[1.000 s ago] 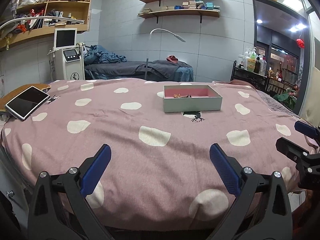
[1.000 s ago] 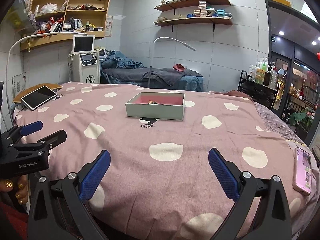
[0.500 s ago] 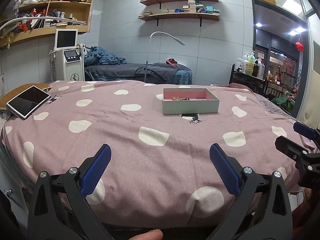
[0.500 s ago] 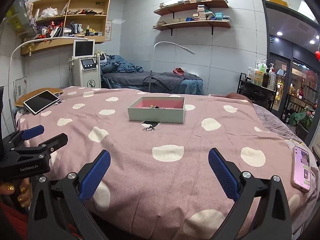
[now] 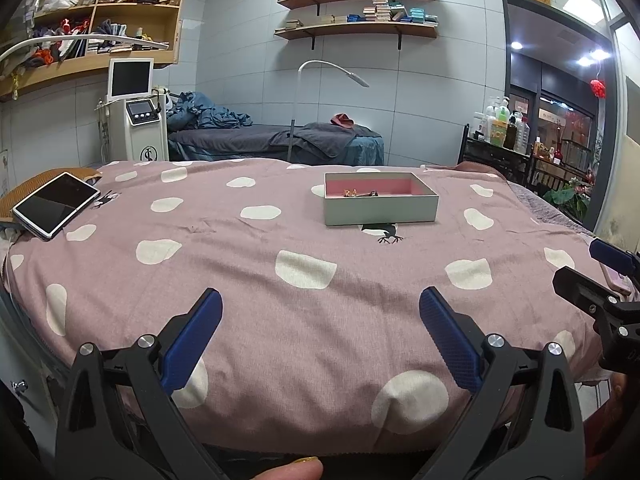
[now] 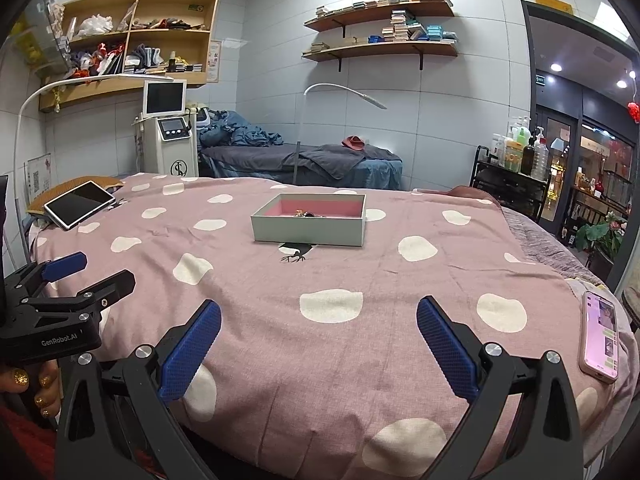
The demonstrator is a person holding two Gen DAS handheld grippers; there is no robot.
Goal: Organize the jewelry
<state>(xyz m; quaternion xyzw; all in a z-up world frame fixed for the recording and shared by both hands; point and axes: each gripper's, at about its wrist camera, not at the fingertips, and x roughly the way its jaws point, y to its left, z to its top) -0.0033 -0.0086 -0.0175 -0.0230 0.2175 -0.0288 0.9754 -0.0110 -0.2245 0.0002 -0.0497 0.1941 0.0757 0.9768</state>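
A grey box with a pink lining (image 5: 380,210) stands on the pink dotted cloth, far ahead of both grippers; it also shows in the right wrist view (image 6: 308,231). Small jewelry pieces (image 5: 360,193) lie inside it, seen also in the right wrist view (image 6: 305,213). My left gripper (image 5: 320,338) is open and empty near the bed's front edge. My right gripper (image 6: 318,340) is open and empty, beside the left one, which shows at the left of the right wrist view (image 6: 80,280).
A tablet (image 5: 56,204) lies at the far left of the bed. A pink phone (image 6: 600,336) lies at the right edge. A white machine (image 5: 134,120), another bed (image 5: 272,140) and a bottle rack (image 5: 500,148) stand behind.
Both grippers have drawn back and tilted up slightly, so the box sits a little lower and farther in view. Both stay open.
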